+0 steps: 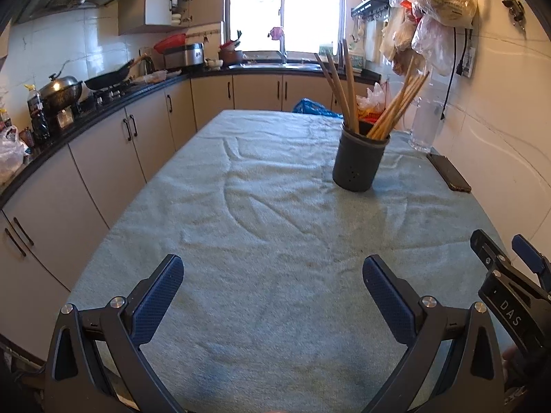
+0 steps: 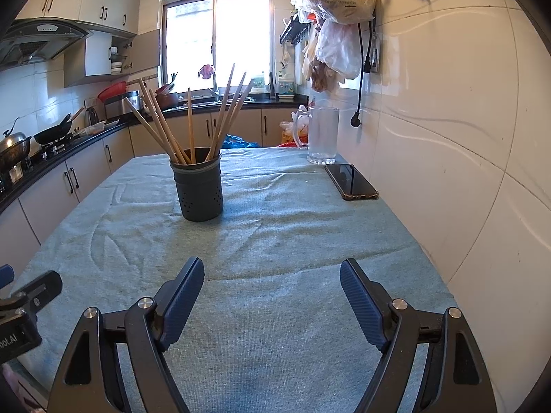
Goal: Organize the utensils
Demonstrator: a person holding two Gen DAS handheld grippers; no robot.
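Observation:
A dark perforated utensil holder (image 1: 358, 163) (image 2: 199, 191) stands upright on the table's green cloth (image 1: 261, 227) (image 2: 296, 241). Several wooden chopsticks (image 1: 347, 93) (image 2: 165, 130) stand in it, leaning out to both sides. My left gripper (image 1: 272, 275) is open and empty, low over the near end of the table, well short of the holder. My right gripper (image 2: 272, 278) is open and empty, also at the near end; its fingers (image 1: 496, 261) show at the right edge of the left wrist view.
A black phone (image 1: 449, 172) (image 2: 351, 182) lies near the wall at the table's right side. A clear glass jug (image 1: 425, 127) (image 2: 322, 136) stands behind it. A tiled wall runs along the right. Kitchen counter and cabinets (image 1: 103, 137) run along the left.

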